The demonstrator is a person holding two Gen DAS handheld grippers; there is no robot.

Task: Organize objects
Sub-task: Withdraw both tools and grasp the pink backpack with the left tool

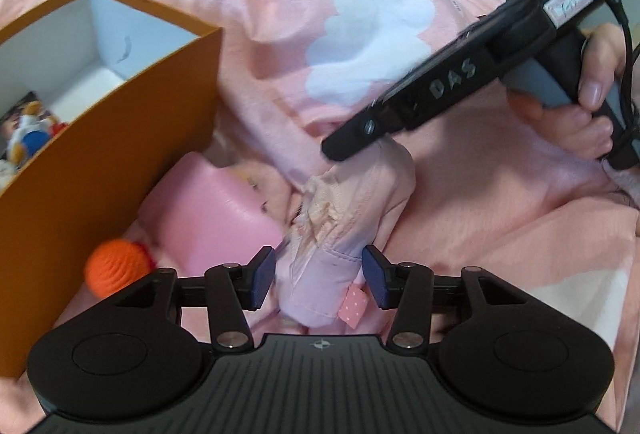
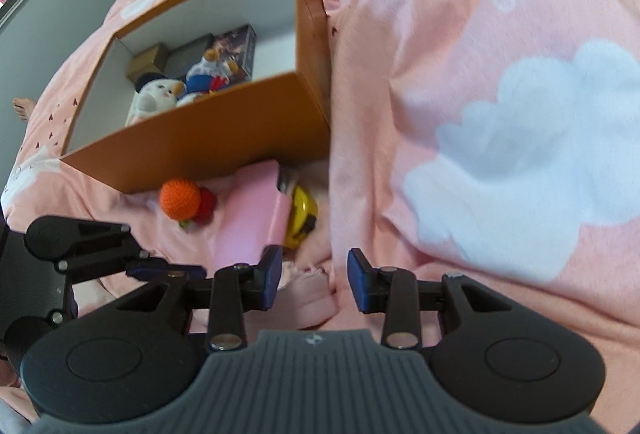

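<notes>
Pink bedding (image 2: 500,34) w/ cloud print covers the surface; orange box (image 2: 192,150) sits on it, plush toys (image 2: 160,94) inside. Left gripper (image 1: 318,276) jaws stand apart around a pink cloth item (image 1: 344,234), pads not pressing it. Right gripper (image 2: 314,280) is partly open, holding nothing, the same cloth just below. Orange knit ball (image 2: 180,199) and pink case (image 2: 248,222) lie beside the box.

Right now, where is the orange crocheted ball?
The orange crocheted ball lies on the pink bedspread against the orange box front wall, lower left in both wrist views, beside the pink case.
</notes>
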